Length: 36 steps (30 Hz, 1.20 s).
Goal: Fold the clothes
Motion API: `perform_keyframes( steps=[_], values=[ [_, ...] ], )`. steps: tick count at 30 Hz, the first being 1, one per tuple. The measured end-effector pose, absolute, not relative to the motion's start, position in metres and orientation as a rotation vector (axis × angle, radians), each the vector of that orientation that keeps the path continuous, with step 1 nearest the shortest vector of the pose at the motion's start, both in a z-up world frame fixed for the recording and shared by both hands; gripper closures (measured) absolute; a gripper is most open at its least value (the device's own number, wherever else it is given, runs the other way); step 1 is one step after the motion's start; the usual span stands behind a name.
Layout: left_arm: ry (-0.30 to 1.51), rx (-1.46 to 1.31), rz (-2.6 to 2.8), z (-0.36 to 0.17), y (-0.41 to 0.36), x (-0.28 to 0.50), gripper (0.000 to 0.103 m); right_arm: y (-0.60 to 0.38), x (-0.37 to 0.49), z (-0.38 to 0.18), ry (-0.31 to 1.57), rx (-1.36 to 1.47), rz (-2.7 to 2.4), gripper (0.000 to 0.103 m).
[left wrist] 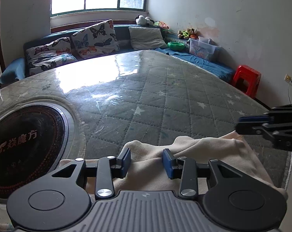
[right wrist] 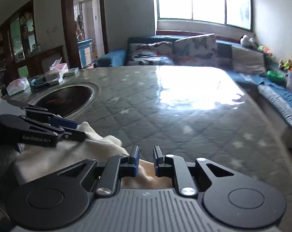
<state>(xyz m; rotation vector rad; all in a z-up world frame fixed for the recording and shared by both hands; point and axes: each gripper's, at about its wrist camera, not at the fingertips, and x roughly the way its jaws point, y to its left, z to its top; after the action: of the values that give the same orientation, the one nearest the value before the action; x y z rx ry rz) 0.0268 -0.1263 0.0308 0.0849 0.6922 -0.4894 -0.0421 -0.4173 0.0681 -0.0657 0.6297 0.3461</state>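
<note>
Cloth (left wrist: pixel 184 166) beneath both parted jaws — ungripped.

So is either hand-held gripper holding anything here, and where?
Neither grips: left hand-held gripper and right hand-held gripper are open over the cream garment's far edge.

Cloth (left wrist: pixel 161 174): cream, soft, matt, slightly fuzzy. Counter (left wrist: pixel 165 96): quilted grey fabric under a glossy, scratched clear sheet. Hob (left wrist: pixel 26 141): smooth glossy black glass, metal rim. Left hand-held gripper (left wrist: pixel 146 161): matt black plastic, blue pads (left wrist: pixel 168 163), shiny metal rivets. Stool (left wrist: pixel 246 81): glossy red plastic.
</note>
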Motion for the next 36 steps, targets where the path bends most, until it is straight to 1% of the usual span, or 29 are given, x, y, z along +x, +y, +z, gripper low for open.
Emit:
perform_keyframes(
  steps=[7, 14, 17, 25, 31, 36],
  values=[
    [0.637, 0.077, -0.519, 0.048, -0.11, -0.014, 0.062, -0.408, -0.078, 0.068, 0.622, -0.103, 0.437, 0.089],
    [0.645, 0.078, -0.493, 0.04, -0.089, -0.055, 0.062, -0.386, -0.107, 0.055, 0.629, -0.198, 0.521, 0.089],
    [0.667, 0.059, -0.47, 0.033, -0.08, -0.062, 0.062, -0.384, -0.113, 0.047, 0.641, -0.216, 0.513, 0.089],
    [0.664, -0.022, -0.436, 0.024, -0.06, -0.073, 0.062, -0.375, -0.117, 0.062, 0.578, -0.206, 0.547, 0.089],
    [0.662, -0.024, -0.438, 0.021, -0.058, -0.078, 0.061, -0.365, -0.109, 0.046, 0.627, -0.243, 0.585, 0.089],
    [0.673, -0.017, -0.446, 0.02, -0.065, -0.08, 0.063, -0.368, -0.109, 0.046, 0.636, -0.255, 0.602, 0.089]
  ],
)
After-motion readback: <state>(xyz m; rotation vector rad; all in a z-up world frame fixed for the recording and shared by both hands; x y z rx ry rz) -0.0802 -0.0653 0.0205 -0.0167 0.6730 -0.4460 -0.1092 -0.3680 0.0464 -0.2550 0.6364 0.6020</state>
